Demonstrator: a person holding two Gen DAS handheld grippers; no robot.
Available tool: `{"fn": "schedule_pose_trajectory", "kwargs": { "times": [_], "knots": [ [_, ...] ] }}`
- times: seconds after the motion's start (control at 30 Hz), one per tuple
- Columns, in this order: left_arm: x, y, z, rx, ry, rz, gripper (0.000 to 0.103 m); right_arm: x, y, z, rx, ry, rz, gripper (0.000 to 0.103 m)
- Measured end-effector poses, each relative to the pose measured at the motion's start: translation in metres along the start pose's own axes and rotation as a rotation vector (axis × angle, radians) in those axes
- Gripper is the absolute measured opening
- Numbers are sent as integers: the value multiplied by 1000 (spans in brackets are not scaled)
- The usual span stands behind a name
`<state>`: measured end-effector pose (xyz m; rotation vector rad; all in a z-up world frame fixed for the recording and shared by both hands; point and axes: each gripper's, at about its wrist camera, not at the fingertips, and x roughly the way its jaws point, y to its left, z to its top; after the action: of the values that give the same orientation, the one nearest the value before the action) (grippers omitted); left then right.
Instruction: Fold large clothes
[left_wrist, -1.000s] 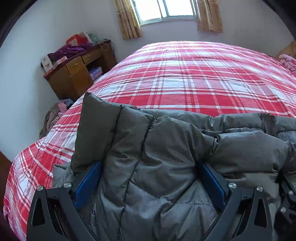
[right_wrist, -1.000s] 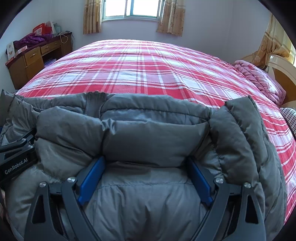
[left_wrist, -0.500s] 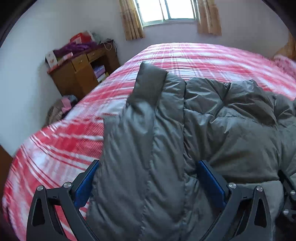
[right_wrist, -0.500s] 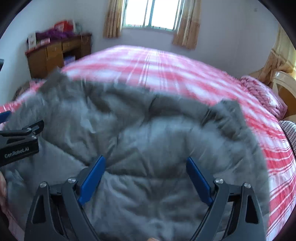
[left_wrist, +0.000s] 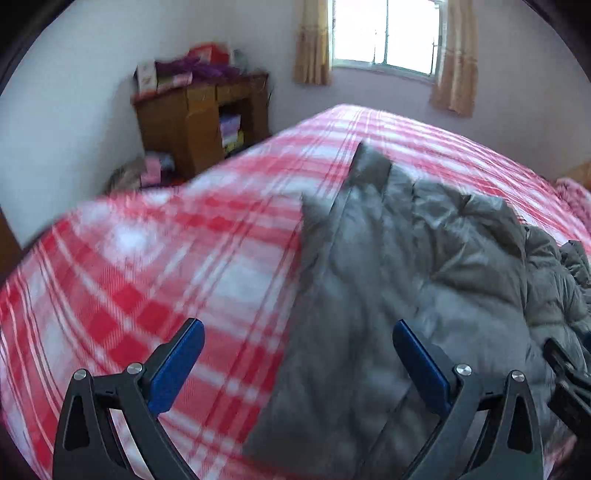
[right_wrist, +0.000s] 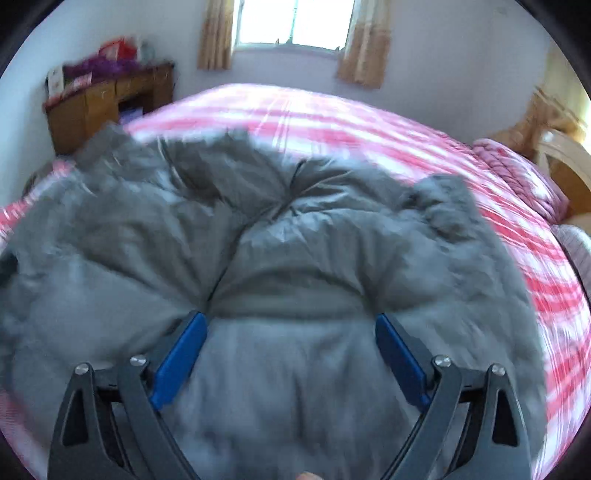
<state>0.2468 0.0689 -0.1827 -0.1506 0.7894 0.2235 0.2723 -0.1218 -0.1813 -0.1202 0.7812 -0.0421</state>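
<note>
A grey puffer jacket (left_wrist: 424, 258) lies spread on the red plaid bed (left_wrist: 147, 258). My left gripper (left_wrist: 297, 332) is open above the jacket's left edge. Its left fingertip (left_wrist: 184, 350) hangs over bare bedcover and its right fingertip (left_wrist: 417, 362) over grey fabric. In the right wrist view the jacket (right_wrist: 295, 240) fills the foreground, rumpled and motion-blurred. My right gripper (right_wrist: 289, 321) is open, with a bulge of jacket between its wide-apart blue pads. Part of the right gripper's body (left_wrist: 569, 376) shows at the lower right of the left wrist view.
A wooden desk (left_wrist: 199, 122) piled with clothes and boxes stands against the far left wall. A curtained window (left_wrist: 384, 33) is at the back. A pink quilt (right_wrist: 517, 173) and a wooden headboard (right_wrist: 565, 166) lie at the bed's right. Bare bedcover (right_wrist: 332, 110) stretches beyond the jacket.
The jacket, bunched close over both grippers before, has spread forward and flatter across the bed. The left gripper has shifted left, off the jacket's edge. Both views are now motion-blurred.
</note>
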Motion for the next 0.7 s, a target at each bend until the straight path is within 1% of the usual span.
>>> {"fn": "schedule_pose_trajectory", "kwargs": {
  "times": [0.03,0.07,0.1,0.13,0.17,0.2,0.23,0.3,0.43,0.5,0.53,0.57,0.6,0.63,0.7],
  "knots": [
    [6,5,-6,-22,35,-16,102,-13,4,-6,-7,-22,-6,95],
    [11,6,-11,-35,55,-17,102,-23,8,-13,-21,-34,-18,96],
    [18,7,-14,-46,73,-15,102,-31,13,-23,-37,-39,-32,97],
    [23,7,-19,-58,86,-34,102,-31,18,-29,-48,-30,-39,97],
    [23,5,-22,-66,85,-44,102,-26,23,-37,-68,-8,-45,97],
    [22,5,-25,-65,63,-42,102,-22,27,-46,-80,-7,-58,96],
    [22,4,-26,-63,58,-45,102,-19,29,-50,-91,-23,-70,96],
    [22,4,-26,-62,50,-51,102,-13,33,-54,-113,-23,-89,96],
    [20,8,-25,-66,49,-86,101,-9,32,-50,-112,6,-76,97],
    [19,11,-23,-82,48,-108,101,-20,23,-44,-101,30,-30,89],
    [19,14,-22,-96,50,-113,101,-29,21,-40,-86,18,-17,85],
    [18,16,-21,-110,49,-115,101,-44,22,-36,-62,-28,-16,85],
    [17,20,-20,-135,42,-119,101,-57,19,-25,-51,-81,-27,86],
    [15,24,-18,-159,30,-123,101,-58,17,-12,-41,-98,-15,86],
    [11,30,-13,-190,-1,-131,101,-51,13,12,-14,-90,12,86]
  ]
}}
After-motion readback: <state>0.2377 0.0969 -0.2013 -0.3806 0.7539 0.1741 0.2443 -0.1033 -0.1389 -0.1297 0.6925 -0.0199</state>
